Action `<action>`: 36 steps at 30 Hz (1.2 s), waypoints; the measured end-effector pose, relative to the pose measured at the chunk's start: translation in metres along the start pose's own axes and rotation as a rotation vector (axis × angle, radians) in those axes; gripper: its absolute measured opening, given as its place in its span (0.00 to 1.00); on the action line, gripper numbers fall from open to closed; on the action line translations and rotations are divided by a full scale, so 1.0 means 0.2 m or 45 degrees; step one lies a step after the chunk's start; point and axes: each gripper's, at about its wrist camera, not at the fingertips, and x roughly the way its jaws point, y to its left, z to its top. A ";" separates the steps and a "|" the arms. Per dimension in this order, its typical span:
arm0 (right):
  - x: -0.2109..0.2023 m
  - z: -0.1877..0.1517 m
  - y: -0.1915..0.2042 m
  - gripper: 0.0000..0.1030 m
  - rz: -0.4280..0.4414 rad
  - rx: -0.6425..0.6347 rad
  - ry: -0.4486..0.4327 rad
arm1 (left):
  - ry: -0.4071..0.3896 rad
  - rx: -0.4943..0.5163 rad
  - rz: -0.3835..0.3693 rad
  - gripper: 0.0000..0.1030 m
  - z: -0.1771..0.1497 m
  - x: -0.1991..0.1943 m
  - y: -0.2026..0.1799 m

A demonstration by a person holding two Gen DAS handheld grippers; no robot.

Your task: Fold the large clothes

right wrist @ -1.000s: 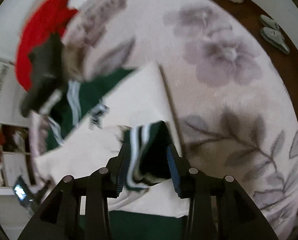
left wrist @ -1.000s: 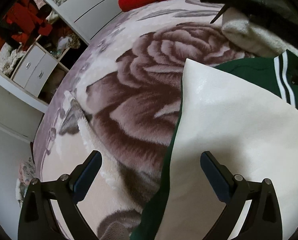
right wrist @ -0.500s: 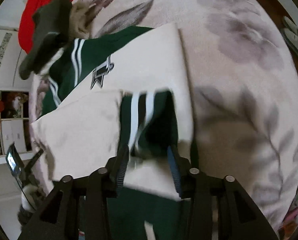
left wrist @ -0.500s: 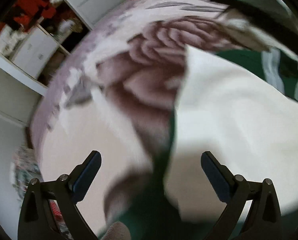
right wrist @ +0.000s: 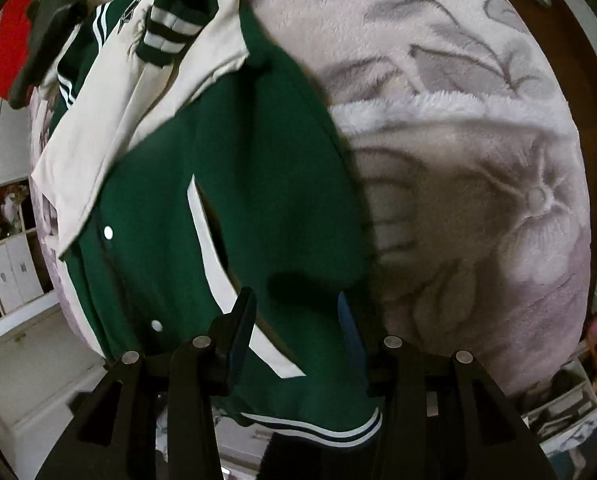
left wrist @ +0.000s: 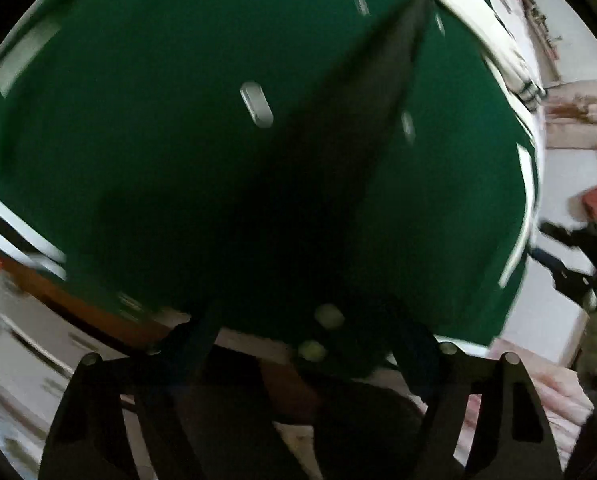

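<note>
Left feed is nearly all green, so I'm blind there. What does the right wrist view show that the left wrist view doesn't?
Only the right wrist view shows the jacket's layout: cream sleeves folded over the chest, a striped cuff, the floral blanket and the red garment. Only the left wrist view shows green cloth hanging close before the left gripper, with room furniture at its edges. Both show the green jacket, its snaps and its white-striped hem.

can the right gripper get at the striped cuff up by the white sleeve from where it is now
Probably not directly: the right gripper sits over the green jacket hem, while the striped cuff lies at the far end.
</note>
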 end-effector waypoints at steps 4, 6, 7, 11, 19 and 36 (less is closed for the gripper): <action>0.05 0.00 0.03 0.44 -0.019 -0.088 0.030 | -0.051 -0.055 0.021 0.26 -0.09 0.12 -0.07; 0.07 0.03 0.05 0.44 -0.035 -0.154 0.039 | -0.124 -0.100 0.094 0.06 -0.14 0.09 -0.07; 0.07 0.04 0.05 0.44 -0.032 -0.176 0.044 | -0.186 -0.141 0.082 0.05 -0.17 0.04 -0.06; 0.03 0.08 0.03 0.44 0.017 -0.237 0.061 | -0.416 -0.263 0.073 0.02 -0.29 -0.23 -0.02; 0.04 0.14 -0.01 0.44 0.074 -0.326 0.153 | -0.567 -0.366 0.250 0.00 -0.22 -0.33 0.10; 0.38 -0.06 -0.32 0.30 0.377 -0.146 0.487 | -0.446 -0.559 0.064 0.79 -0.29 -0.10 0.11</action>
